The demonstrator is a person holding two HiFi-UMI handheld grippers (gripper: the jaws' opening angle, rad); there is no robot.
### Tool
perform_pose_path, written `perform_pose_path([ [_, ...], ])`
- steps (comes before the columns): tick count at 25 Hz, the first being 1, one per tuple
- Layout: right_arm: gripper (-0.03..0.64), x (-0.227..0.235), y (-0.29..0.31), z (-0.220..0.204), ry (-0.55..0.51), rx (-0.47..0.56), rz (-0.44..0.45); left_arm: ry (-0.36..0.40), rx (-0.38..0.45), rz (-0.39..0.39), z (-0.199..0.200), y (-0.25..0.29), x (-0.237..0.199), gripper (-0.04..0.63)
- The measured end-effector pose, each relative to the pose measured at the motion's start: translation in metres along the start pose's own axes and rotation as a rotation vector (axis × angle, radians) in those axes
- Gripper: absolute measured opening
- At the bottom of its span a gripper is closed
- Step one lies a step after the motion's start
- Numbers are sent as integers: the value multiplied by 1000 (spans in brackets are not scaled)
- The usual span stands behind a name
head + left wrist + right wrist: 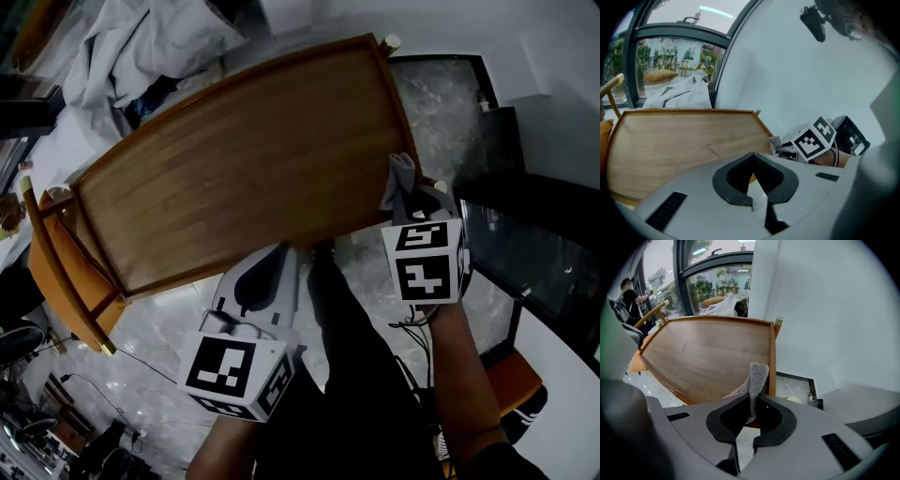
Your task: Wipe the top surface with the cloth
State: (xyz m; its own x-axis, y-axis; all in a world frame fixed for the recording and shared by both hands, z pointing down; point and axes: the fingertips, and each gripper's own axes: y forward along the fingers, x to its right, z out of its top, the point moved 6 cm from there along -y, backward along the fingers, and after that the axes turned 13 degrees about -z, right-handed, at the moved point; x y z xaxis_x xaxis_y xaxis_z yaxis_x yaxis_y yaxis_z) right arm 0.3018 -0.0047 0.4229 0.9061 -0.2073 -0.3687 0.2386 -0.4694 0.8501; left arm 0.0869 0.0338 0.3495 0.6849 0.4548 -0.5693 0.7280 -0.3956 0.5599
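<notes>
table top (pixel 244 159): brown wood, with a raised rim along its edges; its surface is seen bare in all three views.
cloth (pixel 401 176): grey mesh, found at the table's near right corner. It is pinched at its lower end and stands up out of the jaws in the right gripper view (pixel 757 377). Contact with the table top cannot be told.
right gripper (pixel 412 194): held at the table's near right corner, with its jaws clamped on the cloth. The pads are seen closed around the fabric in its own view (pixel 752 401).
left gripper (pixel 279 255): held at the table's near long edge, left of the right gripper, with its tips pointed at the table. The jaws are brought together and nothing is held between them (pixel 752 157).
floor (pixel 178 323): pale marble, seen under the table's near edge.
chair (pixel 56 272): wooden frame with an orange seat, placed at the table's left end.
white fabric (pixel 141 47): a crumpled heap beyond the table's far left corner.
person (pixel 628 301): seen past the table's far left end, in the right gripper view only.
</notes>
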Motion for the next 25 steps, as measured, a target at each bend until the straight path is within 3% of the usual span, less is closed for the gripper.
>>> perform_pose_path([
  [3,41,1,3,2,17,21,-13,-14,12,35,-10,-3,-5,11],
  [6,41,-6,-13,7,50,110,20,-28,14,52,-22,-15,-8,11],
  [8,41,-24,-44,7,34,173,111,-41,24,22,-28,-34,-4,11],
  [10,41,-47,-82,12,4,239,236,-36,90,-23,-25,-59,4,11],
  [13,41,-72,-125,54,-51,401,347,44,257,-1,4,-91,0,11],
  [16,41,-80,-189,90,-86,566,413,122,342,28,33,-136,9,11],
  [22,41,-74,-325,114,-61,795,504,301,540,-47,73,-250,65,11],
  [25,41,-77,-388,107,23,869,613,383,591,-109,76,-302,95,11],
])
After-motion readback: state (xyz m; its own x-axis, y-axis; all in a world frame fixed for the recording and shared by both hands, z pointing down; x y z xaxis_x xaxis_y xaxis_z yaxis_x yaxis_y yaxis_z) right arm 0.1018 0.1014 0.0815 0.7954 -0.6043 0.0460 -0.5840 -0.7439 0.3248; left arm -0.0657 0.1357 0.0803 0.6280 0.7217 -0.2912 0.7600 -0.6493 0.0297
